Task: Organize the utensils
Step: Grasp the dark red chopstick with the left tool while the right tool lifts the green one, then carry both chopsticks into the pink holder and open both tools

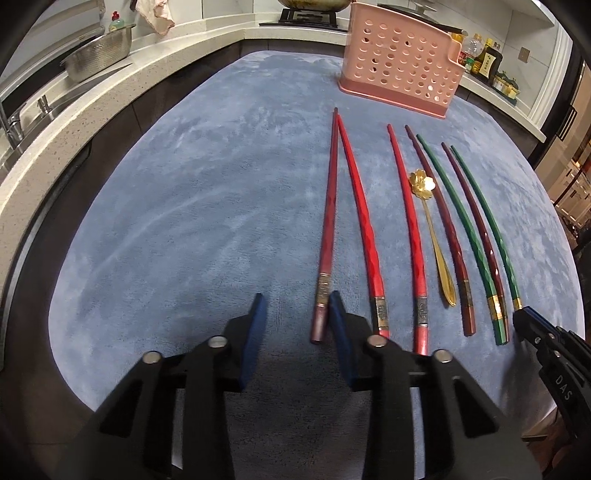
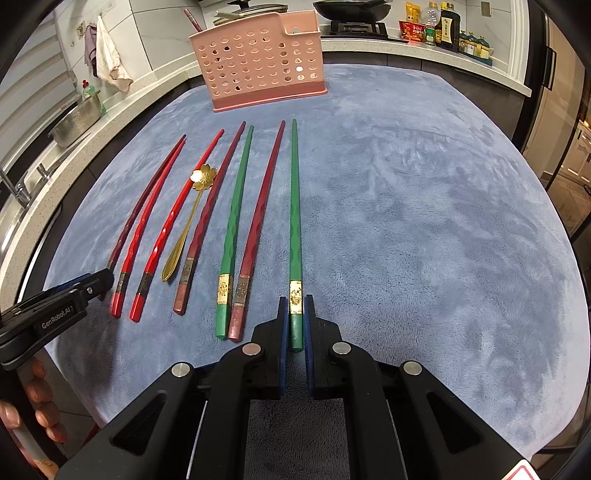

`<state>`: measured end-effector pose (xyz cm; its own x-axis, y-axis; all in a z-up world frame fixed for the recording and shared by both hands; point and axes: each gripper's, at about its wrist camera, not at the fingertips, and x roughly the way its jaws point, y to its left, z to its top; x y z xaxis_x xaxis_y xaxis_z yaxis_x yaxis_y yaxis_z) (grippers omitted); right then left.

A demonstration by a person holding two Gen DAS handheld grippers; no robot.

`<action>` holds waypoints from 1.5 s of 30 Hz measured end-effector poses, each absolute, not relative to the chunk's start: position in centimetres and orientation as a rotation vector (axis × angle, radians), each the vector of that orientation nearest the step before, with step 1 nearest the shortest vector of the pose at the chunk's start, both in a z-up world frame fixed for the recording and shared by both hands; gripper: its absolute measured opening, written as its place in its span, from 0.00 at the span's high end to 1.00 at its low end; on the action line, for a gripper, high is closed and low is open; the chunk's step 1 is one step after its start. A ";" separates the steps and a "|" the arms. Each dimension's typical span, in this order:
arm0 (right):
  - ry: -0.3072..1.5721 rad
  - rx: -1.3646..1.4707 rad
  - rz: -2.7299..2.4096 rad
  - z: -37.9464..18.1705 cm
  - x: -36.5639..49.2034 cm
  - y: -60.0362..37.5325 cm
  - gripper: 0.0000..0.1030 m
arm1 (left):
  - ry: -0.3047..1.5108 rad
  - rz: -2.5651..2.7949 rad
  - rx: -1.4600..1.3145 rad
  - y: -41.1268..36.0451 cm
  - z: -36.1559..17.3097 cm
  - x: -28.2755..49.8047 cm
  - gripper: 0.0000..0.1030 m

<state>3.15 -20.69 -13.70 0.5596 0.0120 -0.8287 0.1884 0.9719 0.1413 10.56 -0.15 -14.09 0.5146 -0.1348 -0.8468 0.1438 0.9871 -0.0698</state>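
Right tongs point(image 2: 294, 325) clenched on the near end of the rightmost green chopstick point(image 2: 294, 221), left tongs point(image 1: 295, 321) released beside a dark-red chopstick point(image 1: 327, 229) on the desk point(image 1: 184, 221): end-gripped, it may pivot and miss the far pink holder point(image 2: 258, 59)

Kitchen, dim and warm-lit. Blue plush cloth point(image 2: 424, 221) over the table. Pale speckled counter point(image 1: 74, 122) wrapping the far sides. Steel sink point(image 1: 48, 107) and tap point(image 1: 11, 127) at left, colander point(image 1: 101, 53) beside. Rag point(image 2: 109, 55) hanging on the white tiled wall point(image 2: 155, 33). Hob point(image 2: 356, 27) with dark pan point(image 2: 351, 9). Bottles point(image 2: 441, 24) lined along the counter at right.
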 end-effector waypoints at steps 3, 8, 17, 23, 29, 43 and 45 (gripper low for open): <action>0.973 0.225 -0.105 -13.7 3.1 -20.7 0.93 | 1.015 -0.168 0.009 0.1 -14.0 10.6 0.82; 0.973 0.225 -0.105 -13.7 3.1 -20.7 0.93 | 1.017 -0.176 0.001 0.4 -13.8 10.6 0.90; 0.957 0.239 -0.113 -12.8 2.6 -21.3 0.93 | 1.008 -0.170 -0.014 0.8 -12.9 10.3 0.91; 0.916 0.266 -0.120 -10.8 1.8 -22.5 0.93 | 0.976 -0.164 -0.017 1.4 -10.8 10.2 0.91; 0.855 0.288 -0.126 -7.9 1.1 -23.3 0.93 | 0.926 -0.160 -0.041 2.2 -7.9 10.1 0.91; 0.658 0.293 -0.137 1.8 1.8 -26.0 0.93 | 0.756 -0.165 -0.064 3.2 1.7 11.7 0.94; 0.638 0.301 -0.136 2.9 2.2 -26.4 0.93 | 0.740 -0.164 -0.061 3.1 2.8 12.0 0.94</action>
